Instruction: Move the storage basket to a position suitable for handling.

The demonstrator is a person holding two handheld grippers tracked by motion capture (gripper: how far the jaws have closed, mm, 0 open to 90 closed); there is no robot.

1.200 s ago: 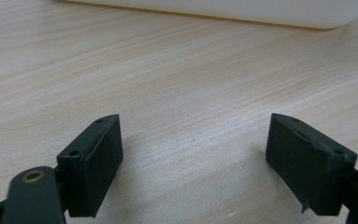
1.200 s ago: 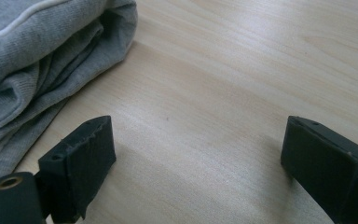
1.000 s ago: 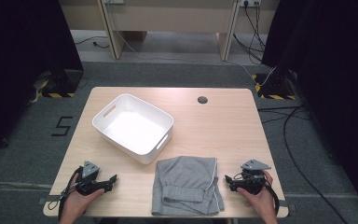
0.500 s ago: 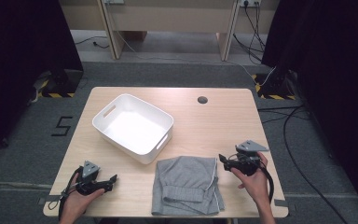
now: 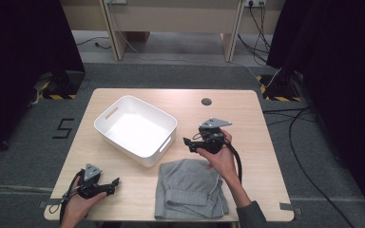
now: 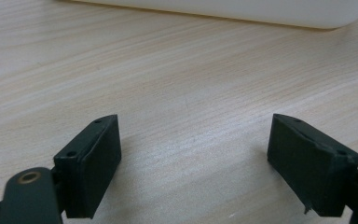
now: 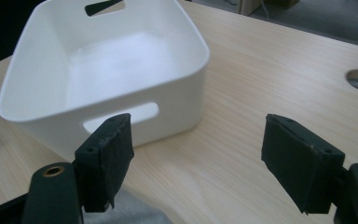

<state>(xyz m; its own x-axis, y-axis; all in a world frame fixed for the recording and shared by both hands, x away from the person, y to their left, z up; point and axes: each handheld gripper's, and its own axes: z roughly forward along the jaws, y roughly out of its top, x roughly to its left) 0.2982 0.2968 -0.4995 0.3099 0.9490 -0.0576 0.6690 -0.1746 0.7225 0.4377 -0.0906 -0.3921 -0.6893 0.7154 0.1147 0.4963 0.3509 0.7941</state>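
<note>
Table (image 5: pixel 247 123) | right hand-held gripper (image 5: pixel 188 144) jaws apart, closing, empty | tub (image 5: pixel 135 130) just beside

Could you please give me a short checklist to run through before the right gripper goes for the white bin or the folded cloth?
1. Right gripper jaws apart, nothing between them: ok, though they have just been closing a little.
2. White bin has nothing in it: ok.
3. White bin upright on the table, handle slot facing the right gripper: ok.
4. Grey folded cloth lies flat, apart from the bin: ok.
5. Left gripper open over bare wood, out of the way: ok.
6. Cloth's drawstring free of the right gripper's cable: cannot tell.
</note>
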